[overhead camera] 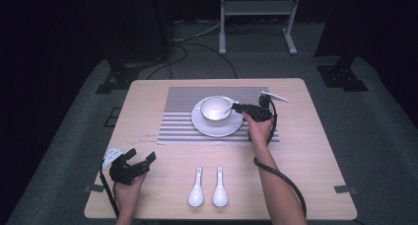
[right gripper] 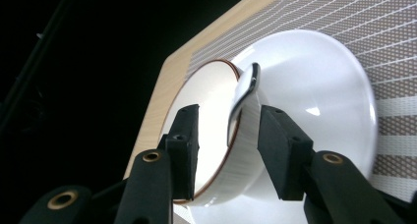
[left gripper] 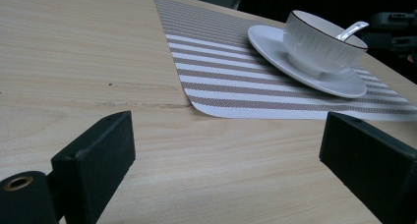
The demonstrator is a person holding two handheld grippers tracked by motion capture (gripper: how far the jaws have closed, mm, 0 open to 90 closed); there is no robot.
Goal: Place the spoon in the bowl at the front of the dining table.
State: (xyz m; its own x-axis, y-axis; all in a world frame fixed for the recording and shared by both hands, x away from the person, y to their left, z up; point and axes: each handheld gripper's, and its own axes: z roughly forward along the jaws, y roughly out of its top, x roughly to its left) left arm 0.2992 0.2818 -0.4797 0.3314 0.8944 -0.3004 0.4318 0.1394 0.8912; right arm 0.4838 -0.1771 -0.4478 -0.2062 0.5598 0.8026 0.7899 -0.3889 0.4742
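The spoon (right gripper: 244, 97) rests in the bowl (overhead camera: 215, 109), its handle leaning out over the rim toward three o'clock, and the bowl sits on the saucer (overhead camera: 209, 129) at the centre of the striped mat (overhead camera: 180, 121). My right gripper (overhead camera: 238, 107) is right at that handle: in its own view the jaws stand part-way apart on either side of it, pads clear of it, so I judge the spoon is lying free. My worry is the pull-out. If I drag the hand back at an angle, a jaw could catch the handle and flip the spoon out, or knock the bowl's rim and slide it on the saucer. My left gripper (overhead camera: 144, 161) sits wide and empty at eight o'clock, near two spare spoons (overhead camera: 208, 188) on the table (overhead camera: 305, 166).
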